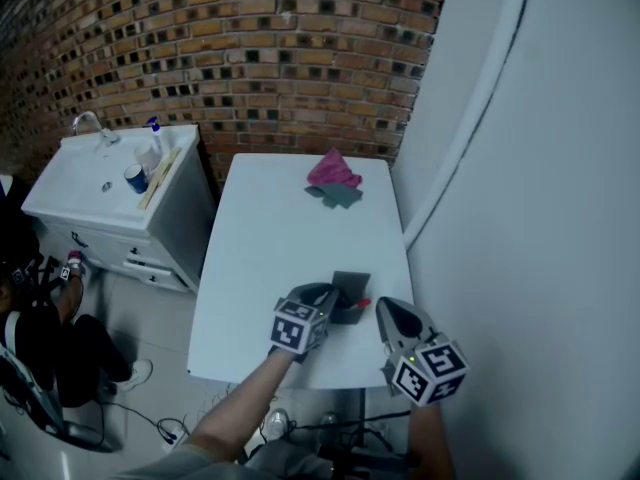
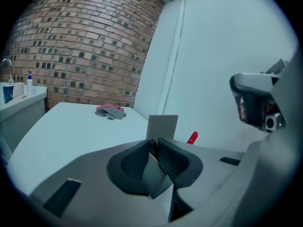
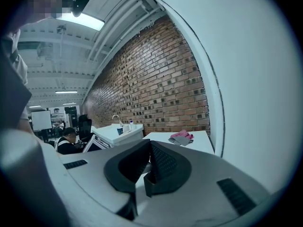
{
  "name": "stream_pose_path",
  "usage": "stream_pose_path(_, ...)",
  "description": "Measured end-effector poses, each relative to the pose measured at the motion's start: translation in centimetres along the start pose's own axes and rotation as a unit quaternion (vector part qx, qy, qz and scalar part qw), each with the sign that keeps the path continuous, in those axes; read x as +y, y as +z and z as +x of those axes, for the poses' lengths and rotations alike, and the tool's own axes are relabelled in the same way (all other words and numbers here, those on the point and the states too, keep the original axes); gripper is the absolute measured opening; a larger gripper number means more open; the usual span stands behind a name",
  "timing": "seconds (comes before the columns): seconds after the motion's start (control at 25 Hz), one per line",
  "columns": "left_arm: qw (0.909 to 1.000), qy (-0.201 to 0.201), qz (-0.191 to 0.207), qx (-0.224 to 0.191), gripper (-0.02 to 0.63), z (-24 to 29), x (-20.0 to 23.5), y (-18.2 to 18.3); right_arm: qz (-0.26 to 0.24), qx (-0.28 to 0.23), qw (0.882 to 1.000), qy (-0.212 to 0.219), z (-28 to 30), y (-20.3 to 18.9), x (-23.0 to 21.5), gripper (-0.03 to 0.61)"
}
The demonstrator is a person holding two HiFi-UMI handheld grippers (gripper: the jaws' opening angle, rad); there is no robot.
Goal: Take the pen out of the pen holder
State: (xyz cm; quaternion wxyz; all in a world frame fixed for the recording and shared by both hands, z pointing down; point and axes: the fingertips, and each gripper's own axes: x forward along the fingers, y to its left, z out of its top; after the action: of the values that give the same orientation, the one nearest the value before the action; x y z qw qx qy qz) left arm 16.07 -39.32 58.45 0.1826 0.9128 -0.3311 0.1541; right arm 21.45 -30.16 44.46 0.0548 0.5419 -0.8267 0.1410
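Cool, even light; fisheye-warped edges

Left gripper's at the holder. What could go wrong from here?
1. The holder stands near the table's front edge and the right gripper, shut, is not bracing it: a slanted pull may tip or drag it.
2. The left gripper has only something thin and dark at its tips; I cannot tell if it is gripped, so it may slip.
3. The red pen leans out sideways and could get knocked.

A holder (image 1: 351, 286) stands at the table's (image 1: 270, 268) near edge, with cloths (image 1: 334, 181) at the far end. A sink cabinet (image 1: 100, 183) stands left of the table, and a wall (image 1: 540, 168) is on its right.
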Motion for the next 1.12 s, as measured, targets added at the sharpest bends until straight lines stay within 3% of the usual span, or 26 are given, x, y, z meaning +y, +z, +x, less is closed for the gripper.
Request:
stream_pose_path(0.44, 0.9990, -0.014, 0.011, -0.041, 0.060, -2.1, -1.0, 2.6, -0.002, -0.011, 1.000, 0.002, -0.4, 0.3, 0.7, -0.014)
stream_pose_path(1.12, 0.9910, -0.038, 0.016, -0.127, 0.058, -12.3, -3.3, 9.5, -0.010, -0.064, 0.998, 0.007, -2.0, 3.6, 4.1, -0.014)
